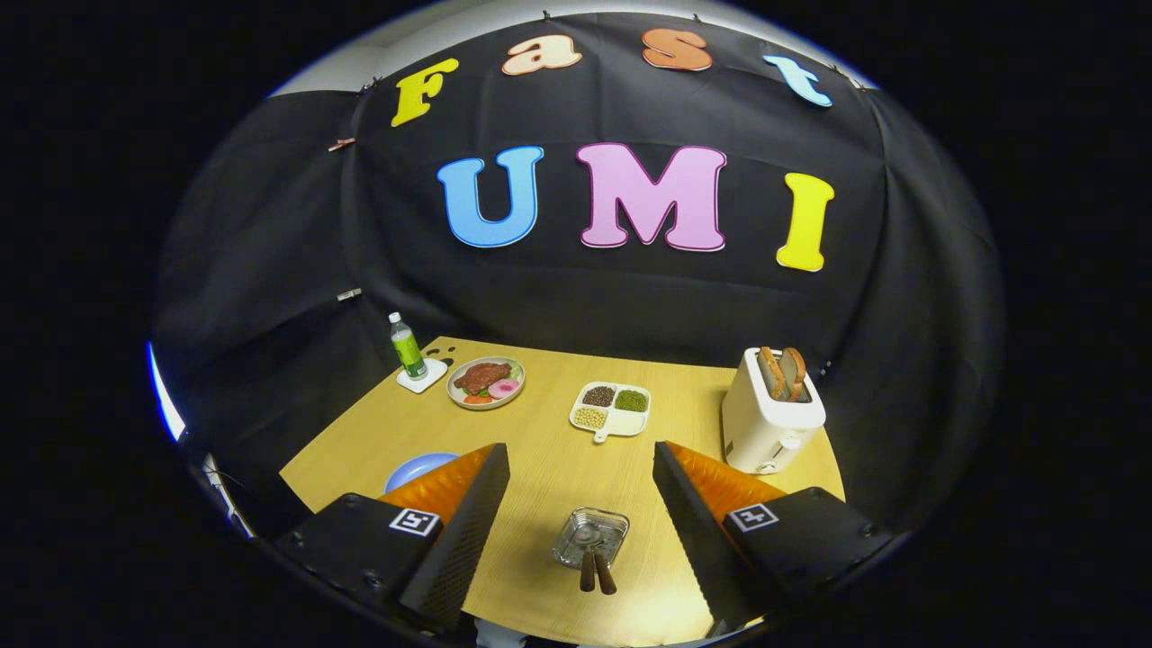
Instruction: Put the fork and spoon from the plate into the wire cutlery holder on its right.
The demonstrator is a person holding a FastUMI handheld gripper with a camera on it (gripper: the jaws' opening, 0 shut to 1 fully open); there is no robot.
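Claw (pixel 580 504) wide open, empty, held high over wooden surface (pixel 540 450). Just ahead, between fingers: wire cutlery holder (pixel 591 537) w/ two brown handles (pixel 596 571) sticking out toward claw, likely fork & spoon, can't tell which is which. Blue plate (pixel 416 468) partly hidden behind left finger, looks bare. Judgement: both pieces seem already in holder, task at or near end; next move just pull back, check plate. Further off: divided dish of beans (pixel 611 409), toaster w/ bread (pixel 771 411), plate of food (pixel 486 382), bottle (pixel 407 346).
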